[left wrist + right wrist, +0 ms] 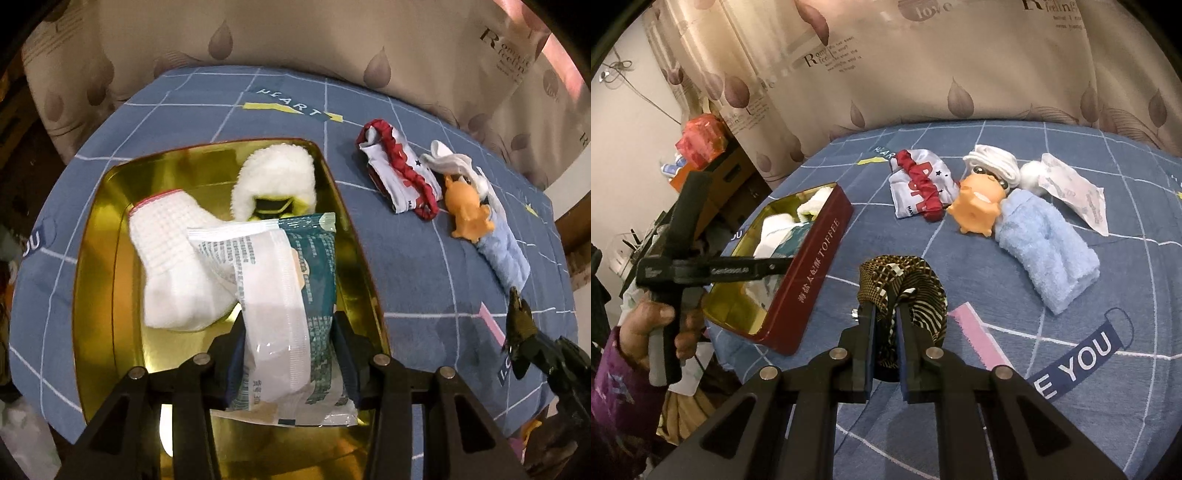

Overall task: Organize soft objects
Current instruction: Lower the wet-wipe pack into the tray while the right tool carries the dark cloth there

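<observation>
My left gripper (290, 326) is shut on a teal-and-white tissue packet (295, 273), tilted over the gold inside of an open toffee tin (107, 229). In the tin lie a white knit sock (177, 258) and a fluffy white item (277, 173). My right gripper (885, 314) is shut on a bunched brown checked-and-striped cloth (905, 280), just above the blue bedsheet, to the right of the tin's red wall (812, 273). In the right wrist view a hand in a purple sleeve holds the left gripper (779, 264) above the tin. The patterned cloth (519, 317) shows at the left wrist view's right edge.
On the blue checked sheet (1015, 332), past the tin, lie a red-and-white cloth (919, 184), an orange toy (977, 206), a rolled white sock (993, 162), a light blue towel (1045, 251) and a clear wrapper (1075, 192). A curtain hangs behind; boxes (701, 144) stand at left.
</observation>
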### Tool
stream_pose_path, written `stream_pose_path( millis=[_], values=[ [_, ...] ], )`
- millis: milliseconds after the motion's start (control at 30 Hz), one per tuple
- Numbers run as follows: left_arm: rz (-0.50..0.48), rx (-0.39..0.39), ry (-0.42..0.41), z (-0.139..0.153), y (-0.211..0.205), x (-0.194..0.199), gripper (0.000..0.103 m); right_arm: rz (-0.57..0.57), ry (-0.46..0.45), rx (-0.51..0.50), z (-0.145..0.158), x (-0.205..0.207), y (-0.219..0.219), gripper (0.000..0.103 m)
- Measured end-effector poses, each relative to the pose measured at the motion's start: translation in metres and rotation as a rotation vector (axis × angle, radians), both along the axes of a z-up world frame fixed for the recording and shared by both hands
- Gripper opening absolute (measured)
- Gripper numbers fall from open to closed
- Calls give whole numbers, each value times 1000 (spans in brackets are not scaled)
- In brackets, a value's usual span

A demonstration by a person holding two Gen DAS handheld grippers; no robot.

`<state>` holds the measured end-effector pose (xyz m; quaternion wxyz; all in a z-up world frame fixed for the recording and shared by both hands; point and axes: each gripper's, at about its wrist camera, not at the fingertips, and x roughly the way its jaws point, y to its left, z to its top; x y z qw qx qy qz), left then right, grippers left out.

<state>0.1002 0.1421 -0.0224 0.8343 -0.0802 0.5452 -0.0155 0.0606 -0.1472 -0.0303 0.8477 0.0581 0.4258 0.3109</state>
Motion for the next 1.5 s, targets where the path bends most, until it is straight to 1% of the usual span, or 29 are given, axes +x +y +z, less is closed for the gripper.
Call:
stream_pose_path(
  millis=[100, 300, 400, 467, 567, 700, 800, 833, 933, 1067, 1133, 1200, 1267, 1400, 1500],
  values=[
    [5, -17, 4, -3, 1, 11, 45, 3, -4, 3, 1, 1, 0, 10],
    [-25, -26, -24, -7, 0, 20, 51, 9, -14, 11, 5, -3, 1, 11],
    [17, -43, 19, -9, 6, 18, 53, 13, -26, 12, 10, -8, 1, 11],
    [40, -47, 26, -5, 10, 12, 53, 17, -36, 8, 13, -10, 2, 11],
    [48, -36, -39, 12, 13, -3, 53, 23, -47, 8, 18, -13, 4, 11],
    [40, -24, -95, 32, 13, -18, 53, 45, -63, 9, 27, -15, 13, 11],
    [98, -10, -115, 41, 20, -33, 53, 68, -77, 12, 34, -16, 23, 11],
    [138, -2, -145, 47, 25, -45, 53, 82, -79, 18, 38, -16, 28, 11],
    [268, 86, -185, 55, 34, -81, 53, 142, -74, 29, 45, -12, 52, 11],
    [367, 158, -210, 49, 42, -123, 53, 239, -33, 63, 50, -2, 96, 11],
    [400, 171, -208, 42, 47, -136, 53, 295, -26, 55, 52, 5, 128, 11],
    [423, 178, -217, 36, 49, -143, 53, 326, -15, 40, 51, 17, 157, 11],
    [421, 174, -195, 29, 51, -139, 53, 341, 10, 24, 48, 32, 177, 11],
    [418, 194, -204, 24, 54, -141, 53, 335, 35, -58, 35, 66, 218, 11],
    [406, 188, -218, 24, 53, -139, 53, 330, 35, -126, 26, 86, 239, 11]
  ],
)
